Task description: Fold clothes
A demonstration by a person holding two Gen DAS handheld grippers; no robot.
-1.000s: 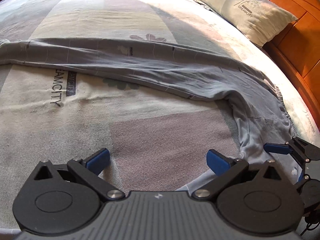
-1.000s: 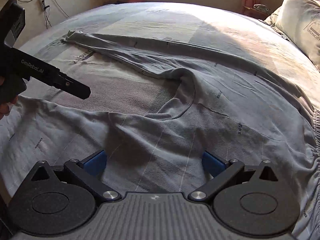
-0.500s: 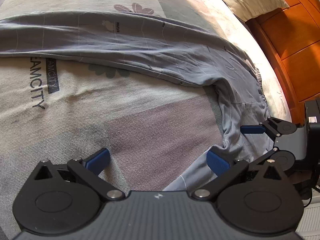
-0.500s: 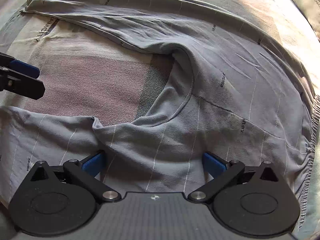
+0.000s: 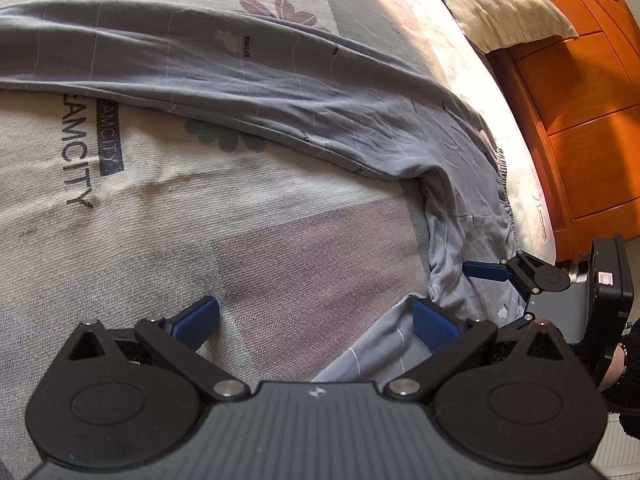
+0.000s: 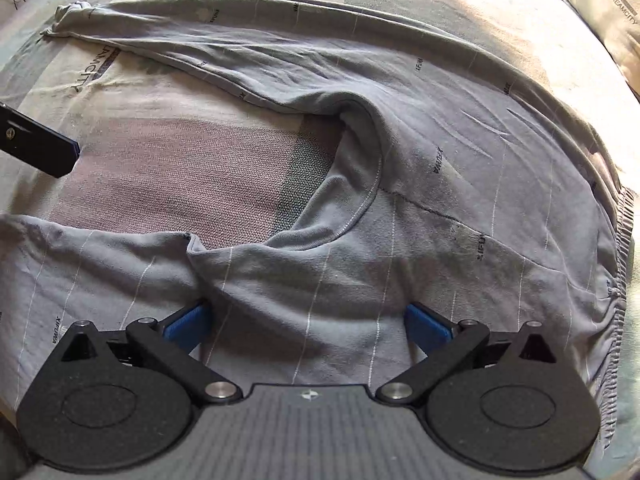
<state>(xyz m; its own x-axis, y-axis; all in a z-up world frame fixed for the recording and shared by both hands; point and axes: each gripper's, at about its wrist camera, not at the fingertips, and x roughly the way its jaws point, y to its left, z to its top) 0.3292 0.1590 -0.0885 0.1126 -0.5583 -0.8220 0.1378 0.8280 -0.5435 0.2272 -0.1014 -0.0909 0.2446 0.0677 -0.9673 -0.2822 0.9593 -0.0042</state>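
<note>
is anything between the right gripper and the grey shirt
Nothing visible. The right gripper is low over the grey shirt, jaws open, with cloth lying directly between its blue pads and no other object on it. The left gripper, also open, sits off to the side over the bedspread, at the shirt's edge.

A bed [image 6: 168,168] with a patterned cover carries a spread grey garment [image 6: 440,152] and a pillow [image 5: 508,4].

Wide bed [image 5: 248,240] under a woven cover [image 6: 168,168] printed with pale blocks, flowers and DREAMCITY lettering. Matching pillow [image 5: 508,4] at the head, against an orange wooden headboard [image 5: 592,128]. Bright sunlight across cover and wood.
</note>
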